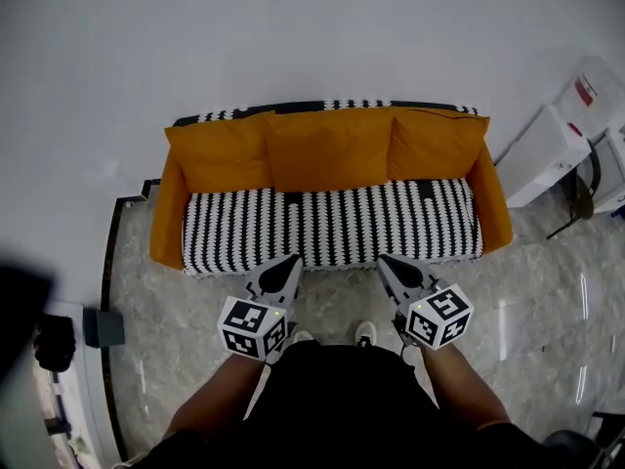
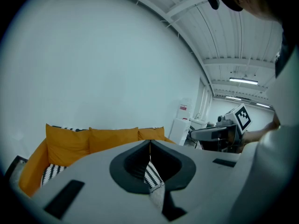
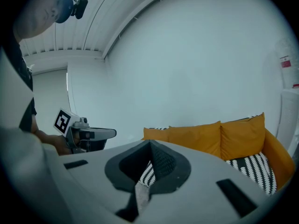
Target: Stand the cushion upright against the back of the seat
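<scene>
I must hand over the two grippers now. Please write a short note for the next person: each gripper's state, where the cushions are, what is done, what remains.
Left gripper: fingers shut, holding nothing, in front of the sofa seat.
Right gripper: the same, beside it.
Cushions: the left cushion, middle cushion and right cushion, all orange, stand upright against the sofa back.
Done: no cushion lies flat on the seat, so the job looks finished.
Left: probably nothing.
</scene>
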A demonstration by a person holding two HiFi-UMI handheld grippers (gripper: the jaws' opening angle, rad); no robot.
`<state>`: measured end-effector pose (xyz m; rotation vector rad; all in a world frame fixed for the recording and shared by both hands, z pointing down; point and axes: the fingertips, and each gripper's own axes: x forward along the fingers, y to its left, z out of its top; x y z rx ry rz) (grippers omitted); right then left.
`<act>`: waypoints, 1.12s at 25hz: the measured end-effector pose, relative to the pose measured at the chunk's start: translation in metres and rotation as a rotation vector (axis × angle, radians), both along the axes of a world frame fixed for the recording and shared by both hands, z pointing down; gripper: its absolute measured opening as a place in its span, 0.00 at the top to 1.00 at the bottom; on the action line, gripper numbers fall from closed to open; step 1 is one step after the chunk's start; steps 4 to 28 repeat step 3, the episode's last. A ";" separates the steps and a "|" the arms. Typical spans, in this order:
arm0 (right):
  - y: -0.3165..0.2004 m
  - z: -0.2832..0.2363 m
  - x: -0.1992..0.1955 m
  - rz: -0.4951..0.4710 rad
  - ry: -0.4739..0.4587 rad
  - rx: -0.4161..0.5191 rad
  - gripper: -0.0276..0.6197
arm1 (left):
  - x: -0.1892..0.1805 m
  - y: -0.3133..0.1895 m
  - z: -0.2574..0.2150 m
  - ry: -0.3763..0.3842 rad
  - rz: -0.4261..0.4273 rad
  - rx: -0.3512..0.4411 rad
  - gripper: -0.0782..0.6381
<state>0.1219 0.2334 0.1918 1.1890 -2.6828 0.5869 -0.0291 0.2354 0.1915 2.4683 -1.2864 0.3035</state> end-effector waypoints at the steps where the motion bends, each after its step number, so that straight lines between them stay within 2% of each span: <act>1: 0.001 0.000 0.000 -0.001 0.000 0.000 0.90 | 0.000 0.001 0.000 -0.001 0.000 0.001 0.87; 28: 0.003 0.000 -0.001 -0.004 0.001 0.001 0.90 | 0.000 0.002 -0.001 -0.003 -0.002 0.003 0.87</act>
